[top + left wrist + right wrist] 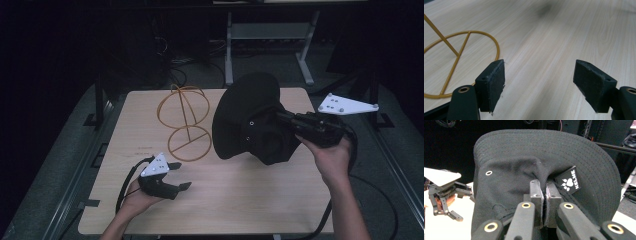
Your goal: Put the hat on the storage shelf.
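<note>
Two grippers are at work, and they stand in opposite states; the right gripper (545,195) has its jaws pressed together on a fold of the black hat (250,120), pinching the cloth of the crown close to a small sewn label with a paw mark (569,181), while the left gripper (181,175) holds nothing, its jaws spread wide over bare wood with its pads (496,83) well apart.

What could go wrong, as I judge it, starts at that pinch; the hold is on a thin gather of soft fabric (not on the stiffer brim), so the cloth could creep out between the pads if the hat swings or its weight pulls sideways, and the hat would then drop onto the table (240,200). Should the hat be meant for the yellow wire stand (186,122), a second risk follows; the stand looks light and thin, and a brim dragged across its upper hoop could tip it or push it along the wood. The free left gripper sits near the stand's round base (461,62), just beside its rim, so a careless move there could also knock it.

As for where the hat lies: it hangs off the tip of the right gripper, lifted clear of the table, its brim turned toward the stand and overlapping the stand's right side in the high view; it is well apart from the left gripper, which rests low near the table's front edge.
</note>
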`<state>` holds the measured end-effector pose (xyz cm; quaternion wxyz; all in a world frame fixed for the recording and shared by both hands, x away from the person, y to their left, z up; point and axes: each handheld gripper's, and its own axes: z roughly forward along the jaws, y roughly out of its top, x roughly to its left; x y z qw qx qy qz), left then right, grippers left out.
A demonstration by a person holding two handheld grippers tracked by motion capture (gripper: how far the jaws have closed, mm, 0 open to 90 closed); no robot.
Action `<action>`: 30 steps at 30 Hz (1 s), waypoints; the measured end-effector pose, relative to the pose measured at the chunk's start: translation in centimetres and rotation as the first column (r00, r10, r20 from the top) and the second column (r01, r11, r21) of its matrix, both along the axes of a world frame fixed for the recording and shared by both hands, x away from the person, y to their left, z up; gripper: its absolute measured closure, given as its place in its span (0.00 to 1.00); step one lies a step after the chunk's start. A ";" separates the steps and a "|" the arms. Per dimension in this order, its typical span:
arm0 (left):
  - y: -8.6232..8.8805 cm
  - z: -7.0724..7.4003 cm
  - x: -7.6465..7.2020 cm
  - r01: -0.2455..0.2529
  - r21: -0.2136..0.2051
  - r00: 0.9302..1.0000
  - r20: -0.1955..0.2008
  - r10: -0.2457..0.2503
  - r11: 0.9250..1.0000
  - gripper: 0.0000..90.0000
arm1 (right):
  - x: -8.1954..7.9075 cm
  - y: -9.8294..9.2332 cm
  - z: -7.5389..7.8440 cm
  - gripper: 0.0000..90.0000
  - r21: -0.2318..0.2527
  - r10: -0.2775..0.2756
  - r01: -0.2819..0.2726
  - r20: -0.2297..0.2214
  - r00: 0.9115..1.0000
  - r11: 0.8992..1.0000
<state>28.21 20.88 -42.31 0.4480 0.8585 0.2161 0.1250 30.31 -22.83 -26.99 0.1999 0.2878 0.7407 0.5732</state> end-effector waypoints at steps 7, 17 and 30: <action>0.0 -0.1 -0.1 0.007 0.006 1.000 0.000 -0.007 1.000 0.27 | 0.7 0.9 0.9 0.96 0.000 0.015 -0.015 0.007 1.000 1.000; -0.1 -0.3 -0.1 0.012 0.021 1.000 0.007 -0.012 1.000 0.27 | 1.9 2.4 2.6 0.96 0.008 0.046 -0.046 0.012 0.999 0.999; 0.1 -0.4 0.1 0.008 0.019 1.000 0.002 -0.008 1.000 0.27 | 4.0 5.2 4.6 0.96 -0.006 0.083 -0.083 0.011 0.997 0.997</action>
